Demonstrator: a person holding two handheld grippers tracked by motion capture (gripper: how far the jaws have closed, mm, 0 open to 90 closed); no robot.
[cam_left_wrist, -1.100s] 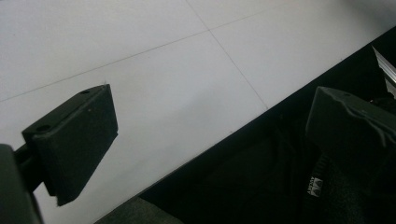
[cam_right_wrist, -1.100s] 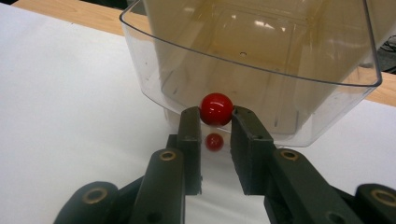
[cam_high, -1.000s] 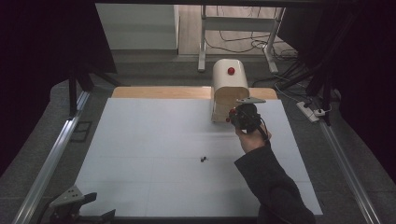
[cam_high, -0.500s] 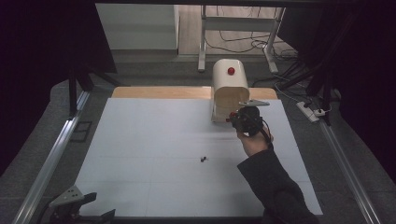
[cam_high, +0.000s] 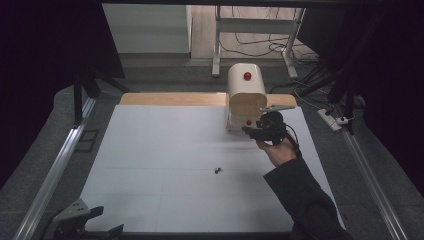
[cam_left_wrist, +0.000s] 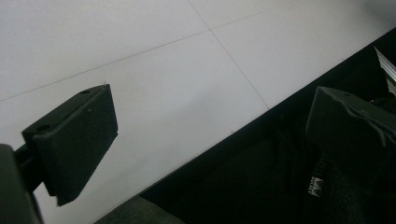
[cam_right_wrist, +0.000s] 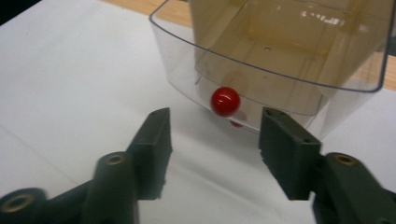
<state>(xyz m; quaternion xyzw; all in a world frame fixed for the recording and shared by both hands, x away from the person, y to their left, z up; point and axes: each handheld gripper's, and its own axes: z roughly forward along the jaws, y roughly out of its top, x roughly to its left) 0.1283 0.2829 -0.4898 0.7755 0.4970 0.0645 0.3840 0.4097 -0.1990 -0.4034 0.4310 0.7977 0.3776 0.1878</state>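
Observation:
A cream, round-topped box (cam_high: 246, 90) stands at the back of the white table, with a red knob (cam_high: 247, 76) on its top. Its clear front cover (cam_right_wrist: 261, 70) carries a second red knob (cam_right_wrist: 225, 101) low down. My right gripper (cam_high: 251, 129) sits just in front of that cover. Its jaws (cam_right_wrist: 215, 126) have just been opening and now stand open, with the knob a little beyond the fingertips and nothing pressed between the pads. My left gripper (cam_high: 75, 220) lies at the table's near left corner, its jaws (cam_left_wrist: 210, 135) wide open over the table edge.
A small dark object (cam_high: 217, 170) lies on the white tabletop (cam_high: 150, 150) near the middle. A wooden strip (cam_high: 170, 98) runs along the back edge. Metal rails (cam_high: 55, 170) flank both sides, and cables and a power strip (cam_high: 332, 119) lie at the right.
The right hand has barely shifted in front of the box. The left gripper has not moved.

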